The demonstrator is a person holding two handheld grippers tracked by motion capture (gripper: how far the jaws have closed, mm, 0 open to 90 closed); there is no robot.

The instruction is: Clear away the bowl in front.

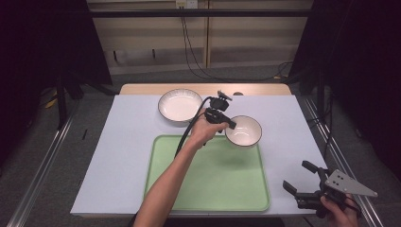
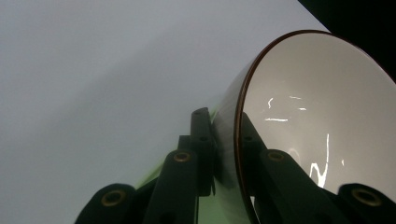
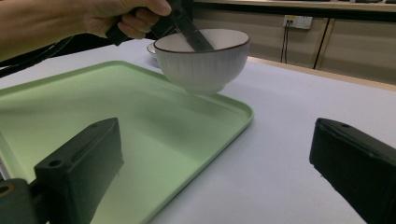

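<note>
Pale bench (image 1: pixel 118 156), dark curtains around. Small bowl (image 1: pixel 244 130) upright, raised over green tray (image 1: pixel 222 189) far right corner; left gripper (image 1: pixel 230 124) fingers clamped on rim. Right gripper (image 1: pixel 299 178) fingers wide apart, empty.

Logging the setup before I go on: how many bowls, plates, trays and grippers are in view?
Bowls: 1, the bowl held by the left gripper.
Plates: 1, the plate.
Trays: 1, the tray.
Grippers: 2, left and the right gripper, open and holding nothing.
Total: 5.
</note>
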